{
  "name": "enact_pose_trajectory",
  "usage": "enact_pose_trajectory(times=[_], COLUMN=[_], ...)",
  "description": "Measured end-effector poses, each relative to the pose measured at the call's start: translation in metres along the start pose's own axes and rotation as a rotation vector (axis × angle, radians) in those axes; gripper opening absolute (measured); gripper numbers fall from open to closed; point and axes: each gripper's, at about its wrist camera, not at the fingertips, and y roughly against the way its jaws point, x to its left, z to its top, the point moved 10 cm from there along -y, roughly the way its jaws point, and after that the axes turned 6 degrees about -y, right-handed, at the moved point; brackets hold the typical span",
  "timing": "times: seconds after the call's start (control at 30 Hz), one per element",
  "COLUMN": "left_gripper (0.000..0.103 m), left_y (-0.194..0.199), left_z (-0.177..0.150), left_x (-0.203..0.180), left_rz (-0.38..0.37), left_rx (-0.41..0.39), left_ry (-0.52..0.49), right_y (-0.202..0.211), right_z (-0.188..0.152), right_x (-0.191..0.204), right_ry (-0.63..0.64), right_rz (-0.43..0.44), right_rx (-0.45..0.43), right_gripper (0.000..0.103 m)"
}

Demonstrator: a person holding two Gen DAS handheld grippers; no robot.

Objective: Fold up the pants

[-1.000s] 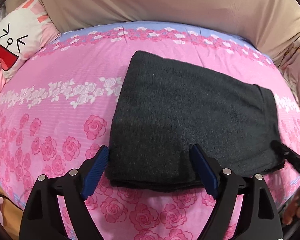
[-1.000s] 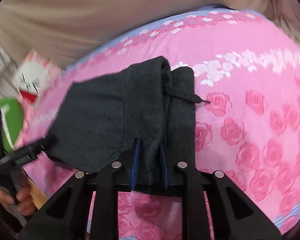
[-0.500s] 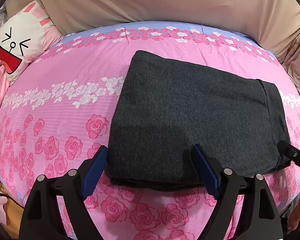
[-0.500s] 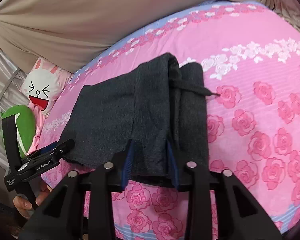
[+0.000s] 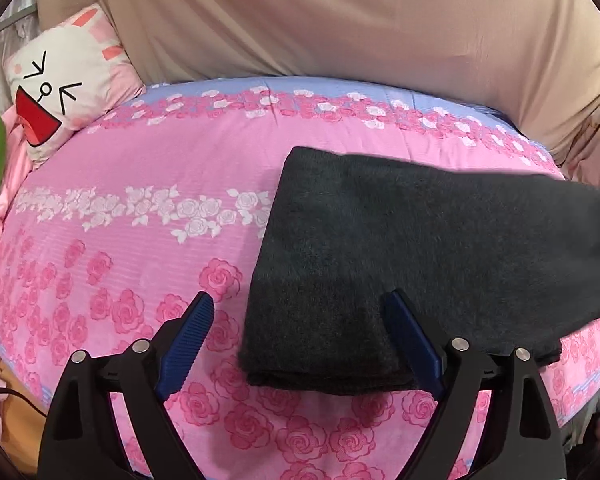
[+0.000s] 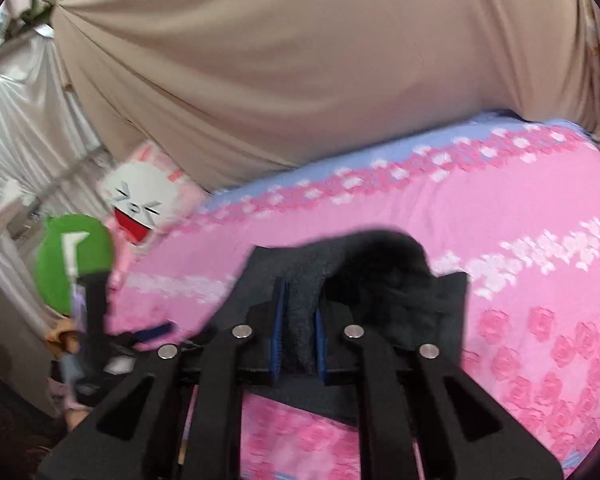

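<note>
The pants (image 5: 432, 272), dark grey and folded into a thick rectangle, lie on the bed (image 5: 148, 184) with its pink rose sheet. The right gripper (image 6: 299, 330) has its jaws closed on a raised fold of the fabric. The left gripper (image 5: 300, 334) hangs over the near left corner, jaws wide apart, holding nothing. A rabbit-face pillow (image 5: 60, 92) sits at the far left.

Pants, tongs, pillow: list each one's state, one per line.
Pants: dark grey, folded into a flat stack on the pink bedsheet, right end pinched and raised.
Left tongs: open, straddling the near left corner of the stack, gripping nothing.
Right tongs: shut on the pants.
Rabbit pillow: lying at the head of the bed, untouched.
</note>
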Motion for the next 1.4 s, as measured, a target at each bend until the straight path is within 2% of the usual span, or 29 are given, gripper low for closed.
enact_pose_trajectory(times=[0.03, 0.07, 0.13, 0.17, 0.23, 0.33, 0.47, 0.53, 0.57, 0.6, 0.67, 0.7, 0.73, 0.77, 0.8, 0.87, 0.9, 0.93, 0.97, 1.0, 1.1, 1.17, 1.2, 1.27, 1.33, 1.4], left_gripper=[0.086, 0.086, 0.086, 0.086, 0.086, 0.086, 0.086, 0.087, 0.088, 0.088, 0.092, 0.093, 0.096, 0.097, 0.097, 0.097, 0.097, 0.097, 0.097, 0.096, 0.095, 0.095, 0.095, 0.095, 0.095, 0.095], left_y=[-0.002, -0.005, -0.011, -0.015, -0.02, -0.032, -0.032, -0.033, -0.034, -0.036, -0.044, -0.047, -0.048, -0.05, -0.052, -0.054, -0.055, -0.054, -0.049, -0.046, -0.026, -0.012, -0.008, -0.002, 0.0, 0.0], left_z=[-0.001, -0.003, -0.007, -0.009, -0.014, -0.022, -0.023, -0.023, -0.022, -0.022, -0.022, -0.022, -0.021, -0.021, -0.02, -0.018, -0.018, -0.018, -0.017, -0.017, -0.012, -0.006, -0.004, -0.002, -0.002, -0.005], left_x=[-0.001, -0.002, -0.004, -0.004, -0.004, -0.005, -0.005, -0.005, -0.005, -0.003, 0.002, 0.006, 0.009, 0.011, 0.013, 0.017, 0.018, 0.019, 0.022, 0.026, 0.047, 0.064, 0.071, 0.088, 0.097, 0.105], left_rz=[-0.003, -0.005, -0.003, 0.003, 0.011, 0.004, -0.002, -0.001, 0.0, 0.012, 0.066, 0.086, 0.088, 0.079, 0.074, 0.062, 0.044, 0.016, -0.022, -0.033, -0.053, -0.05, -0.04, -0.006, 0.014, 0.024], left_rx=[0.005, 0.018, 0.042, 0.054, 0.071, 0.1, 0.1, 0.099, 0.093, 0.084, 0.073, 0.067, 0.061, 0.064, 0.068, 0.07, 0.075, 0.079, 0.085, 0.088, 0.07, 0.032, 0.021, 0.006, -0.005, 0.004], left_ry=[-0.002, -0.006, -0.013, -0.021, -0.025, -0.027, -0.017, -0.026, -0.035, -0.044, -0.072, -0.082, -0.08, -0.071, -0.06, -0.036, -0.023, -0.01, 0.014, 0.025, 0.079, 0.109, 0.119, 0.136, 0.146, 0.156], right_y=[-0.024, -0.042, -0.035, -0.029, -0.017, -0.018, -0.047, -0.075, -0.092, -0.111, -0.111, -0.103, -0.089, -0.078, -0.069, -0.078, -0.091, -0.099, -0.098, -0.084, -0.045, -0.033, -0.035, -0.058, -0.092, -0.135], right_z=[-0.02, -0.04, -0.048, -0.047, -0.036, -0.013, 0.026, 0.036, 0.035, 0.031, 0.036, 0.041, 0.051, 0.058, 0.066, 0.065, 0.054, 0.041, 0.035, 0.032, 0.035, 0.037, 0.036, 0.023, 0.016, 0.01], right_x=[-0.027, -0.049, -0.059, -0.059, -0.058, -0.053, -0.057, -0.062, -0.062, -0.06, -0.046, -0.037, -0.017, -0.003, 0.002, -0.017, -0.038, -0.057, -0.067, -0.073, -0.052, -0.007, 0.015, 0.068, 0.105, 0.124], right_ry=[-0.023, -0.081, -0.208, -0.218, -0.19, -0.167, -0.165, -0.167, -0.161, -0.141, -0.105, -0.073, -0.043, -0.046, -0.042, -0.006, 0.011, -0.009, -0.049, -0.105, -0.096, -0.028, 0.016, 0.107, 0.166, 0.203], right_rz=[-0.082, -0.104, -0.002, 0.0, -0.04, -0.013, 0.008, -0.001, -0.019, -0.024, -0.033, -0.033, 0.017, 0.062, 0.053, -0.077, -0.171, -0.226, -0.235, -0.232, -0.208, -0.113, -0.069, 0.034, 0.064, 0.04], right_rx=[0.073, 0.147, 0.114, 0.112, 0.076, 0.074, 0.081, 0.121, 0.152, 0.193, 0.178, 0.154, 0.109, 0.074, 0.033, 0.024, 0.069, 0.123, 0.125, 0.078, -0.031, -0.047, -0.033, 0.06, 0.126, 0.197], right_gripper=[0.012, 0.013, 0.015, 0.017, 0.021, 0.024, 0.058, 0.059, 0.056, 0.039, 0.03, 0.015, 0.003, 0.004, 0.004, 0.007, 0.012, 0.014, 0.023, 0.032, 0.033, 0.03, 0.021, 0.004, 0.004, 0.005])
